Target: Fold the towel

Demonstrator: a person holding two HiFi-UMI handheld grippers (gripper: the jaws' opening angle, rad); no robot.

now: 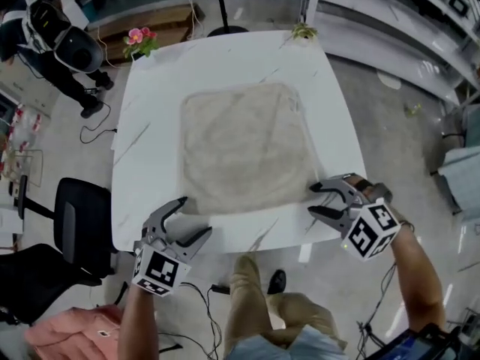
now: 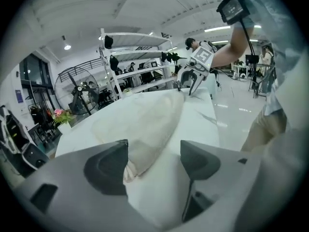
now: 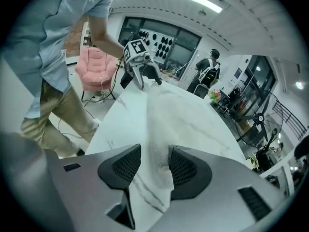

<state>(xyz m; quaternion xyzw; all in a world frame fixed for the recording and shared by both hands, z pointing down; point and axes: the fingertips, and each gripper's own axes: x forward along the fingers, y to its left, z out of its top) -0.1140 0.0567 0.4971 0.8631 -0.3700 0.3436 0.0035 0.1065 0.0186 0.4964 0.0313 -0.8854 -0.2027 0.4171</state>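
Observation:
A beige towel [image 1: 244, 147] lies spread flat on the white marble table [image 1: 154, 126]. My left gripper [image 1: 196, 216] hovers at the towel's near-left corner, jaws open. In the left gripper view that corner [image 2: 128, 172] sits just inside the left jaw, with the left gripper [image 2: 153, 151] not pressing on it. My right gripper [image 1: 313, 199] is at the near-right corner, also open. In the right gripper view the towel's corner [image 3: 155, 170] lies in the gap of the right gripper [image 3: 154, 154], pads apart from the cloth. Each gripper view shows the other gripper across the towel.
A pot of pink flowers [image 1: 139, 42] stands at the table's far-left corner and a small plant [image 1: 303, 31] at the far-right one. A black office chair [image 1: 79, 227] and a pink seat [image 1: 71, 334] are left of the table. A person [image 1: 52, 40] stands at the far left.

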